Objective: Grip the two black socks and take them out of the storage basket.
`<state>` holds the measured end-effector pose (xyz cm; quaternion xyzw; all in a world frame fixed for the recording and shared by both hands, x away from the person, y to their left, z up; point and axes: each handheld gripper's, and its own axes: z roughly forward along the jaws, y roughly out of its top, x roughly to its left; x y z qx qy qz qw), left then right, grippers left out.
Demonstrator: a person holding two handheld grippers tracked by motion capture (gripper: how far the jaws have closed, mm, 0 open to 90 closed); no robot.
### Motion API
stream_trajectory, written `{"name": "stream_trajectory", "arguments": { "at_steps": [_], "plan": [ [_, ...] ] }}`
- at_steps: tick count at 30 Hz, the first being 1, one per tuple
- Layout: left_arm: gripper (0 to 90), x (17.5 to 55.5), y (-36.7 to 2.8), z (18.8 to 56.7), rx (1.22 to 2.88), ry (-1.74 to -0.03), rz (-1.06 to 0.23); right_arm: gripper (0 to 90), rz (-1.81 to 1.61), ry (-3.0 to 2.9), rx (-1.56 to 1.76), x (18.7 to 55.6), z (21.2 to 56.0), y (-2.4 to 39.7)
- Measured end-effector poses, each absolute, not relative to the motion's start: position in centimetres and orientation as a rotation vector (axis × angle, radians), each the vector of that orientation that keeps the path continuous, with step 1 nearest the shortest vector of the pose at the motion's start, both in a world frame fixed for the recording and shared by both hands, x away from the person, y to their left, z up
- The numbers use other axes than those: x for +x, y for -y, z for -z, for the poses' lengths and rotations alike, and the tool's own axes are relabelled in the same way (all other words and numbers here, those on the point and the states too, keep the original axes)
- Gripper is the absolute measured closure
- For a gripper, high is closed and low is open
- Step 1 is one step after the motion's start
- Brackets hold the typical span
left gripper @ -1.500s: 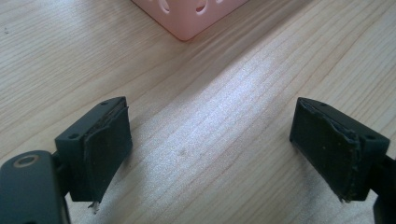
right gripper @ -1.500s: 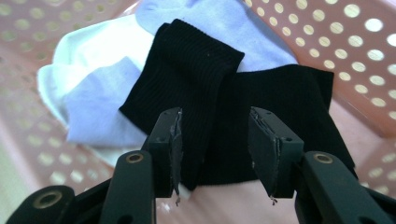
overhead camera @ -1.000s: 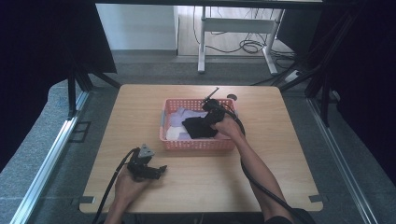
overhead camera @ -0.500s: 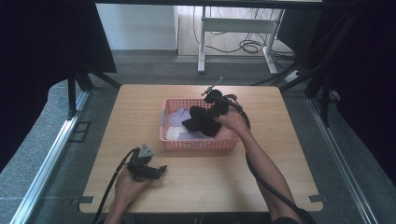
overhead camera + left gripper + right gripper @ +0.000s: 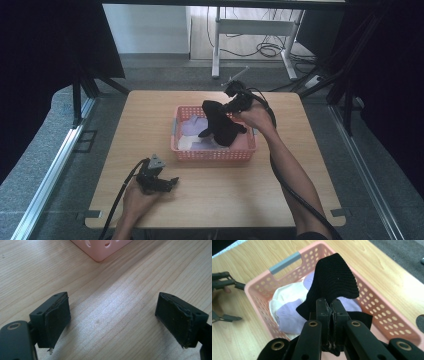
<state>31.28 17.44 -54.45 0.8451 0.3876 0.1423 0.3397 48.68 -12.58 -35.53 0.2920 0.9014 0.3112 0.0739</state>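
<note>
High view: the right hand-held gripper (image 5: pixel 231 104) holds a black cloth (image 5: pixel 220 123) lifted above the pink basket (image 5: pixel 214 154), which sits mid-table (image 5: pixel 250 195); the cloth's lower folds hang into the basket over a white cloth (image 5: pixel 187 144) and a lilac cloth (image 5: pixel 191 125). The left hand-held gripper (image 5: pixel 156 180) rests on the table just in front of the basket's near left corner, apart from it.

Right gripper view: the jaws of the right hand-held gripper (image 5: pixel 331 315) are pressed together on a fold of the black cloth (image 5: pixel 335 280), whose ribbed knit rises above them like a flap. The grip looks narrow, taken near an edge, so in my judgement the cloth could slip free if swung, and its hanging tail could drag the lilac cloth (image 5: pixel 289 317) or white cloth (image 5: pixel 287 293) over the basket (image 5: pixel 262 305) wall, or nudge the light basket itself.

Left gripper view: the left hand-held gripper (image 5: pixel 112 320) stands wide, nothing between its pads but bare table (image 5: pixel 112 292), with a corner of the basket (image 5: pixel 102 250) just ahead. That emptiness is hard to make out from above; the high view alone shows the whole layout, and the right gripper view alone shows the pinch and the cloth's knit.
</note>
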Motion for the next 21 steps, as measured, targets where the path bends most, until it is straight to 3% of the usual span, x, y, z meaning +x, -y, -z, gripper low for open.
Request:
{"name": "stream_trajectory", "arguments": {
  "at_steps": [21],
  "plan": [
    [12.4,31.3,-17.4,54.4,2.207,-1.007,-0.367,86.8,-1.013,-2.615,0.93,47.7,28.6,16.2]
  ]
}}
